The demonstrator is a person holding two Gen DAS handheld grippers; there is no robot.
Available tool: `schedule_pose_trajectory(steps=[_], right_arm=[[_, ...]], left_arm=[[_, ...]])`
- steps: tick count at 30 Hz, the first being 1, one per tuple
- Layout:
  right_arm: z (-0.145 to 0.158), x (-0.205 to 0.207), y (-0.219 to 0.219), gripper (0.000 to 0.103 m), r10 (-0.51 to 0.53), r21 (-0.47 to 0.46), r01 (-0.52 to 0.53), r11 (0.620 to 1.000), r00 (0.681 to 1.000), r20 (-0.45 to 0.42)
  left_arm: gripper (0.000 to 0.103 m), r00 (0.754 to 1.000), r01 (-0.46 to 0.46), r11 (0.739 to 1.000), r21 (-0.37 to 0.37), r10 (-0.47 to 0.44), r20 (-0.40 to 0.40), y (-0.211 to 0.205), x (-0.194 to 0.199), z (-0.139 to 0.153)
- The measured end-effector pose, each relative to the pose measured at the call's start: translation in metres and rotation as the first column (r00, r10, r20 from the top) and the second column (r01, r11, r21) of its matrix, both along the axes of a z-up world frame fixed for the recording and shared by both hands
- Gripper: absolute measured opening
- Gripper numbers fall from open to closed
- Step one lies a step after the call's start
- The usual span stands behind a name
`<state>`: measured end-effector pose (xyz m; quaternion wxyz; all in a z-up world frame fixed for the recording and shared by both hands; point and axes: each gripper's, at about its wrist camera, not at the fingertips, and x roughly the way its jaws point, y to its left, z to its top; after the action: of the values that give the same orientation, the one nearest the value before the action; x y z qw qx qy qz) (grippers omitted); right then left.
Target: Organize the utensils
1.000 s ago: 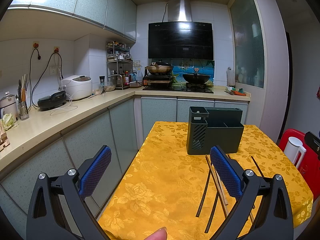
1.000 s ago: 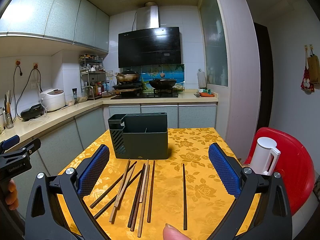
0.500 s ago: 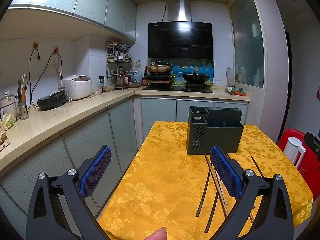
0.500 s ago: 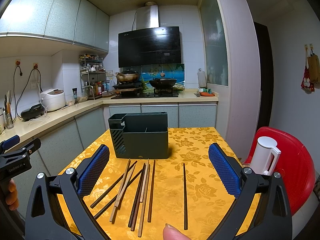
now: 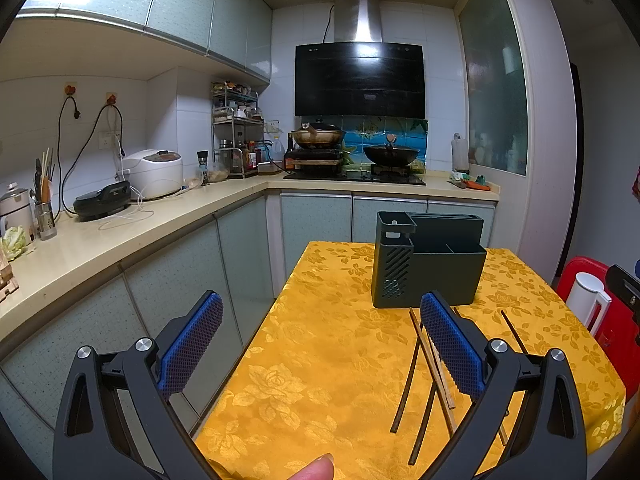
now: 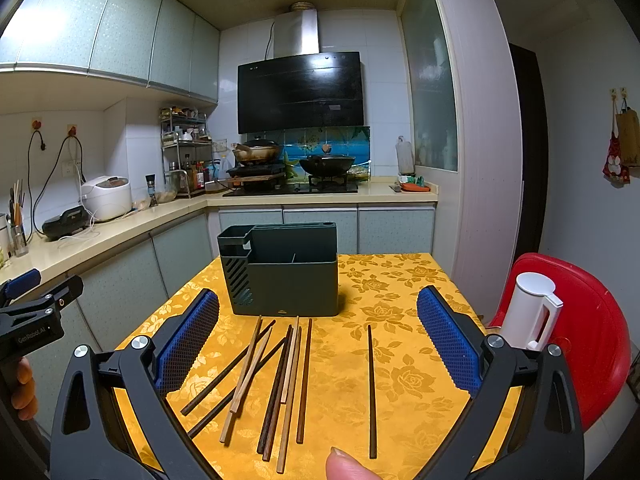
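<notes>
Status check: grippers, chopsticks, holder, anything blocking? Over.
Left gripper and right gripper open, empty. Chopsticks loose on the yellow tablecloth in front of the dark holder, one apart to the right. Path to the holder clear.

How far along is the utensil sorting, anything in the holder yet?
Done: nothing visible; the dark green utensil holder shows no chopsticks in the compartments in view. In hand: nothing; the right gripper and left gripper are both open above the yellow tablecloth. Left: all of the chopsticks lie loose in front of the holder, with one single chopstick lying apart to the right.
</notes>
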<state>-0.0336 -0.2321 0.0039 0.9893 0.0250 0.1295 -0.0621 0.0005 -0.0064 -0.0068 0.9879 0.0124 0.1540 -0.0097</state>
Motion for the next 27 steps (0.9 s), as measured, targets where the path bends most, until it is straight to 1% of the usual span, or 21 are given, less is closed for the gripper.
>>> schedule_pose_trajectory(steps=[10,14,18,21,22,24,27], right_arm=[[-0.002,-0.001,-0.001,0.096,-0.001,0.0,0.001,1.0,1.0,0.0],[-0.003,-0.002,-0.002,0.096,-0.001,-0.001,0.001,1.0,1.0,-0.002],[0.003,0.001,0.007,0.096,-0.007,-0.002,0.007,1.0,1.0,-0.016],[-0.004,0.01,0.002,0.096,-0.014,-0.002,0.014,1.0,0.999,-0.045],[-0.021,0.013,0.007,0.096,-0.016,0.0,0.016,1.0,0.998,-0.057],[-0.029,0.016,0.004,0.096,-0.021,0.004,0.021,1.0,0.996,-0.088],[-0.043,0.019,-0.004,0.096,-0.032,-0.001,0.032,0.999,0.99,-0.137]], left_arm=[[0.096,1.0,0.0,1.0,0.001,0.0,-0.001,0.0,0.0,0.0],[0.096,1.0,0.002,1.0,0.006,-0.002,-0.007,-0.005,0.001,-0.005],[0.096,1.0,0.002,1.0,0.009,-0.002,-0.022,-0.006,0.003,-0.009],[0.096,0.999,0.007,1.0,0.014,-0.006,-0.047,-0.007,0.007,-0.014],[0.096,0.998,0.009,1.0,0.017,-0.008,-0.06,-0.008,0.009,-0.017],[0.096,0.997,0.013,1.0,0.027,-0.011,-0.081,-0.009,0.012,-0.022],[0.096,0.991,0.03,0.998,0.062,-0.021,-0.133,-0.011,0.022,-0.04]])
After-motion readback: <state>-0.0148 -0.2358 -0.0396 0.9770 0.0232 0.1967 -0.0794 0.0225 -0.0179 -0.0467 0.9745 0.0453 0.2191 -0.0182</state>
